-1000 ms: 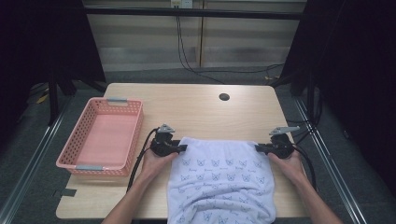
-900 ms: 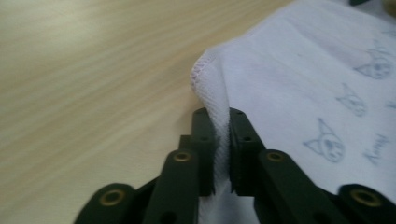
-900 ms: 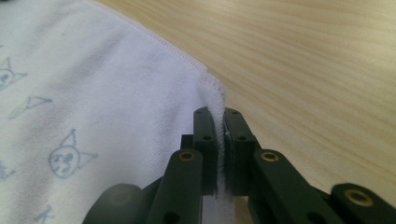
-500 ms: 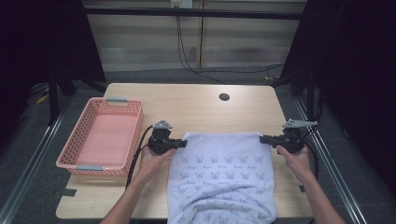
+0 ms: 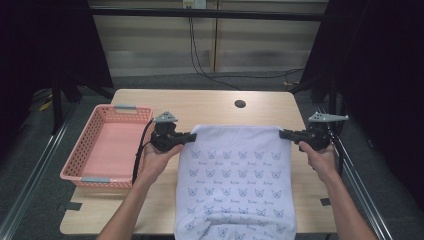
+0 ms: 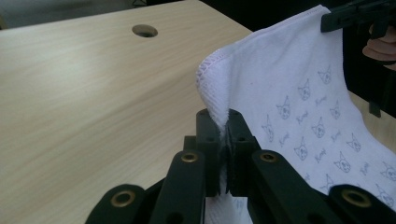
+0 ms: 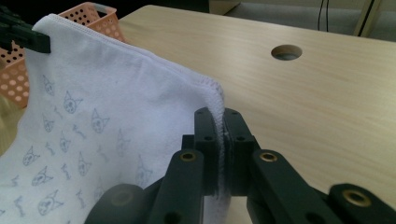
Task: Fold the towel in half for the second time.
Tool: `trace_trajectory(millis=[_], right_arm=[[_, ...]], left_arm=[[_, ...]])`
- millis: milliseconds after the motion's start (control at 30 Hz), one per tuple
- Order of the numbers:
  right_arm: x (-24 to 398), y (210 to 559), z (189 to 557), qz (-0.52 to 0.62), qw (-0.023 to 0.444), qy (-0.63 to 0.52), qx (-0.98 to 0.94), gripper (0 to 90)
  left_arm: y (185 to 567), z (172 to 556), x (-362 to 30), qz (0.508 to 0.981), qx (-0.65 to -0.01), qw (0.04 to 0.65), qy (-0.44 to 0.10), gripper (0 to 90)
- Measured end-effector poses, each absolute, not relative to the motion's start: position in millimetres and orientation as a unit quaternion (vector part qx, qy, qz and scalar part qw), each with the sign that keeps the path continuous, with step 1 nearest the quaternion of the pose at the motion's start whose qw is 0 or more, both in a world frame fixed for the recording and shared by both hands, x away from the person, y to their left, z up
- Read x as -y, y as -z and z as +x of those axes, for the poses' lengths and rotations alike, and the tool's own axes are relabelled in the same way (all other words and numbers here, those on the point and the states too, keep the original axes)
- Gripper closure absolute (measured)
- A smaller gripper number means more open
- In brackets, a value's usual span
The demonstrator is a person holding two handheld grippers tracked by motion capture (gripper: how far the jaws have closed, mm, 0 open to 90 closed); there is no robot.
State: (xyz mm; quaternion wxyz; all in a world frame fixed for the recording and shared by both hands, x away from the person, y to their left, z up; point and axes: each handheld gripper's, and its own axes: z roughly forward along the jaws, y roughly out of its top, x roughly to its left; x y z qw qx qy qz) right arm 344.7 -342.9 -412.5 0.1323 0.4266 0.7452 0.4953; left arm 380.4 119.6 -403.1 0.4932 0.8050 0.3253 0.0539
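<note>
Item: white terry towel printed with small grey cat faces (image 5: 235, 185), held taut by its two far corners above the light wooden table (image 5: 210, 107); the near end drapes over the table's front edge.

Left gripper (image 5: 189, 137): jaws closed on the towel's left corner, fabric pinched between the pads; the corner hem stands up above them in the left gripper view.

Right gripper (image 5: 285, 134): jaws closed on the right corner, towel edge clamped likewise.

Pink perforated plastic basket with grey handles (image 5: 87, 172): at the table's left side, just beside the left hand.

Round cable hole (image 5: 240, 104): in the tabletop, beyond the towel.
</note>
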Motion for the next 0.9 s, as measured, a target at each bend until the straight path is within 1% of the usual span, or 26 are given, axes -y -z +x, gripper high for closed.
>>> trace_trajectory(millis=[233,567,633,700,800,900], right_arm=[[344.8,394.3,365.7,0.43,0.149,-0.497,-0.739,86.6],[334.0,363.2,393.2,0.423,0.173,-0.492,-0.741,86.7],[331.4,358.1,399.4,0.422,0.175,-0.492,-0.742,86.7],[330.3,353.5,404.3,0.423,0.175,-0.495,-0.739,86.8],[328.3,345.6,411.4,0.422,0.177,-0.496,-0.738,86.8],[327.4,333.7,419.1,0.422,0.188,-0.498,-0.734,86.8]], left_arm=[[384.5,398.6,-126.4,0.786,-0.333,0.517,-0.063,86.6],[368.4,417.7,-133.9,0.778,-0.338,0.522,-0.088,86.6],[362.4,423.4,-138.2,0.776,-0.34,0.522,-0.097,86.6],[357.7,428.2,-142.0,0.768,-0.344,0.532,-0.094,86.6],[347.4,434.8,-143.0,0.767,-0.342,0.532,-0.109,86.6],[336.3,439.1,-142.5,0.761,-0.338,0.54,-0.117,86.6]])
